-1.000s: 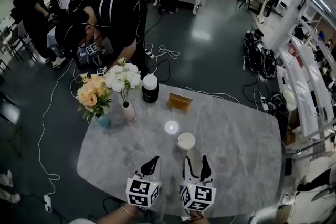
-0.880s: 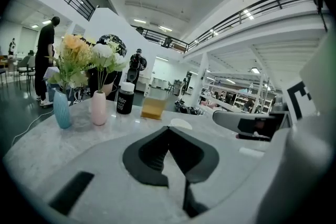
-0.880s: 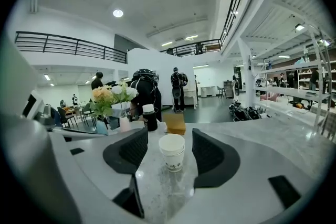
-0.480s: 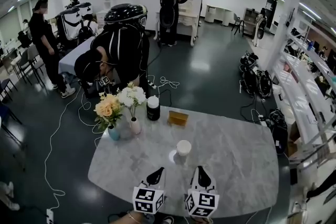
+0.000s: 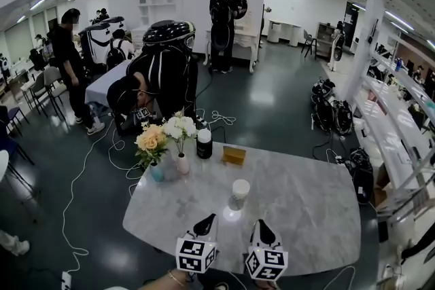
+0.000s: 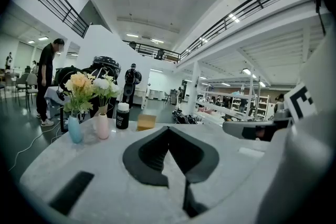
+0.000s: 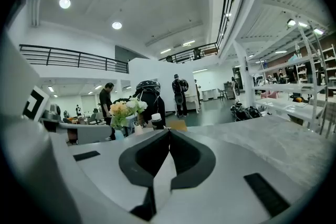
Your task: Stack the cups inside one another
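Note:
A white paper cup [image 5: 240,189] stands upright near the middle of the grey marble table [image 5: 312,207]; whether another cup sits inside it I cannot tell. My left gripper [image 5: 209,216] hovers near the table's front edge, short of the cup and to its left, with its jaws shut and empty [image 6: 168,129]. My right gripper [image 5: 260,221] hovers beside it, just right of the cup. Its jaws have just closed, tip to tip, with nothing between them [image 7: 169,131]. The cup shows in neither gripper view.
At the table's far left stand two vases of flowers [image 5: 166,136], a black jar with a white lid [image 5: 204,144] and a tan block [image 5: 234,155]. A person [image 5: 160,75] bends over just beyond them. Cables lie on the floor around the table.
My right gripper's jaws went from open to shut. Both grippers drew back from the cup toward the table's front edge, and the head view lifted to show more of the room.

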### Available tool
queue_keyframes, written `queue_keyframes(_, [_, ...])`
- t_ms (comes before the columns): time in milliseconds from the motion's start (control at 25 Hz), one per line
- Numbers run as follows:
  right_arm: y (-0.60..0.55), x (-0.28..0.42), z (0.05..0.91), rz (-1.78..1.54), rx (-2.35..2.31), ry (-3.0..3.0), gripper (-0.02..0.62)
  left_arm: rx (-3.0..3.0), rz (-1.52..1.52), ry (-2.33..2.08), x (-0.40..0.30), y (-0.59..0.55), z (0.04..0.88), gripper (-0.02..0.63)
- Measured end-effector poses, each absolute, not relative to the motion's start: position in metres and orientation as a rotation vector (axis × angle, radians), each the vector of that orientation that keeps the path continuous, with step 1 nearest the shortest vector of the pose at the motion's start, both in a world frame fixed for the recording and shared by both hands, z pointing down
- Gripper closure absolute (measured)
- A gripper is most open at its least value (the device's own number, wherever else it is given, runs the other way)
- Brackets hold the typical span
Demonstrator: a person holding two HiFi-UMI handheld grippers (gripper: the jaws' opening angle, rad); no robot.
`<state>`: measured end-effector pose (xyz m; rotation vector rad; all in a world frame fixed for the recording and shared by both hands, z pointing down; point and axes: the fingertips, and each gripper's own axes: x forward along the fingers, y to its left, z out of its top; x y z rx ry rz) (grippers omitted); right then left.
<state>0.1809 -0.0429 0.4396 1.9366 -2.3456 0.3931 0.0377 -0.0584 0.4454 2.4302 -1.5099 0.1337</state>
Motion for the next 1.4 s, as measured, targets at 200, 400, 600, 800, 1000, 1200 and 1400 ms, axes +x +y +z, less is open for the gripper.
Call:
queue_keyframes(200, [-0.035,0.165,0.438,0.403,1.97,-2.321,0.588,2.462,0.14,-1.469,0.032,-0.053,0.442,0.6])
queue_keyframes(400, [-0.03,0.146,0.441,0.387,1.996,-2.269,0.588,2.463,0.169,-1.405,0.025,-0.046,0.454,0.6])
queue_keyframes(600, [-0.032,0.131,0.445,0.39,1.994,-2.249,0.588,2.464,0.154,-1.393,0.013,-0.049,0.455,0.6])
queue_keyframes(800, [-0.037,0.126,0.443,0.378,1.995,-2.247,0.588,2.465,0.145,-1.388,0.009,-0.05,0.454,0.6])
queue_keyframes(1000, [-0.036,0.121,0.443,0.349,1.983,-2.238,0.589,2.46,0.151,-1.377,0.009,-0.05,0.459,0.6])
queue_keyframes(1200, [-0.035,0.123,0.444,0.354,1.982,-2.22,0.589,2.463,0.145,-1.366,0.012,-0.051,0.459,0.6])
queue_keyframes(1400, [-0.036,0.129,0.449,0.357,1.986,-2.203,0.589,2.461,0.153,-1.355,0.015,-0.052,0.463,0.6])
